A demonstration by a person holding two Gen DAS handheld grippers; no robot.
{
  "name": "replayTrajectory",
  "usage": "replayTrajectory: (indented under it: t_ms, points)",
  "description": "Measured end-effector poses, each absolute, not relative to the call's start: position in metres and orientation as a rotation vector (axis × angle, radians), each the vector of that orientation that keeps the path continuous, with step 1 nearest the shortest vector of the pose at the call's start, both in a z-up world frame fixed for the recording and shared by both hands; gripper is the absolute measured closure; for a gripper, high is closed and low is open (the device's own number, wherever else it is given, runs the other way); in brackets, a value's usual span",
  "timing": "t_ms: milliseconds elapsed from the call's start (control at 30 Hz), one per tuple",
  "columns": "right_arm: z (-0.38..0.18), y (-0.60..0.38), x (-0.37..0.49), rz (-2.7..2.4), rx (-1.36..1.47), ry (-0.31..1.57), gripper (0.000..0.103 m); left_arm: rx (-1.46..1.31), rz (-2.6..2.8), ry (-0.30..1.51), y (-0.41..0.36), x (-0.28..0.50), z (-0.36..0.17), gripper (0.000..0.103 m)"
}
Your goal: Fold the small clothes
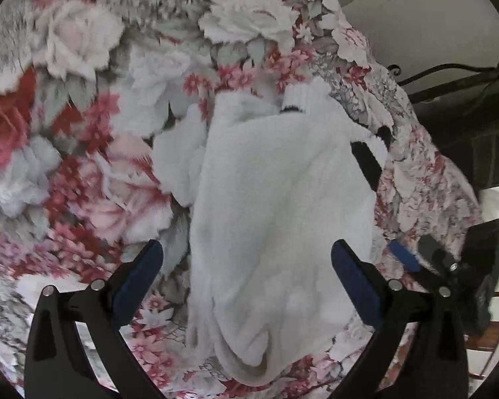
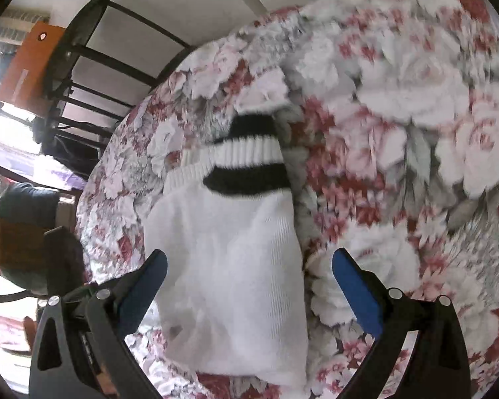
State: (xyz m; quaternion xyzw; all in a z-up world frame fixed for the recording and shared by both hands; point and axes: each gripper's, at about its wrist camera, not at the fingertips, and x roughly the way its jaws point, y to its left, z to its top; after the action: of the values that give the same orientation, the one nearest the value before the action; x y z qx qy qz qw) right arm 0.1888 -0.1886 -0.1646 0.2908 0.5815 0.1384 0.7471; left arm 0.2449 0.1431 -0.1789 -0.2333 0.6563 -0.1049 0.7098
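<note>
In the left wrist view, the left gripper [image 1: 247, 256] is seen with its blue-padded fingers [image 1: 139, 282] spread wide apart, nothing clamped between them. Between and beyond the fingers a white sock [image 1: 276, 226] is laid on a floral blanket [image 1: 83, 133], its rounded toe end nearest the camera and its ribbed cuff with black stripes farther off. To the right of the sock, part of the right gripper [image 1: 412, 259] is glimpsed near the sock's edge.

In the right wrist view, the right gripper [image 2: 249, 266] is likewise held with fingers [image 2: 359, 296] parted and empty. The sock [image 2: 229, 266] is stretched out between them, flat on the blanket [image 2: 399, 116], and its black-and-white striped cuff [image 2: 249, 159] is turned away from the camera. Farther back, at the left, a dark metal bed frame [image 2: 93, 46] is seen beyond the blanket's edge, with an orange box [image 2: 26, 69] behind its bars.
</note>
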Motion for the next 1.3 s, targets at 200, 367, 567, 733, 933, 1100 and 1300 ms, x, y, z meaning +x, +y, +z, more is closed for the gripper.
replayTrajectory:
  t_ms: [200,367,567,733,933,1100,1300]
  points:
    - [-0.196,-0.193,0.183,0.404,0.795,1.296,0.003,-0.57,-0.321,1.489,0.125,0.227,-0.212,0.005]
    - [-0.23,-0.195,0.179,0.467,0.967,1.341,0.003,-0.613,-0.386,1.522,0.115,0.225,-0.235,0.005]
    - [-0.253,-0.211,0.176,0.464,1.129,1.307,0.003,-0.67,-0.401,1.506,0.116,0.222,-0.253,0.004]
    - [-0.252,-0.216,0.168,0.455,1.151,1.229,0.003,-0.654,-0.414,1.489,0.119,0.219,-0.252,0.004]
    - [-0.257,-0.222,0.171,0.411,1.236,1.205,0.003,-0.643,-0.437,1.495,0.115,0.219,-0.248,0.004]
    - [-0.248,-0.189,0.173,0.475,1.115,1.261,0.003,-0.545,-0.505,1.487,0.098,0.217,-0.246,0.004]
    - [-0.251,-0.178,0.179,0.452,1.107,1.283,0.004,-0.733,-0.525,1.466,0.12,0.221,-0.257,0.004]
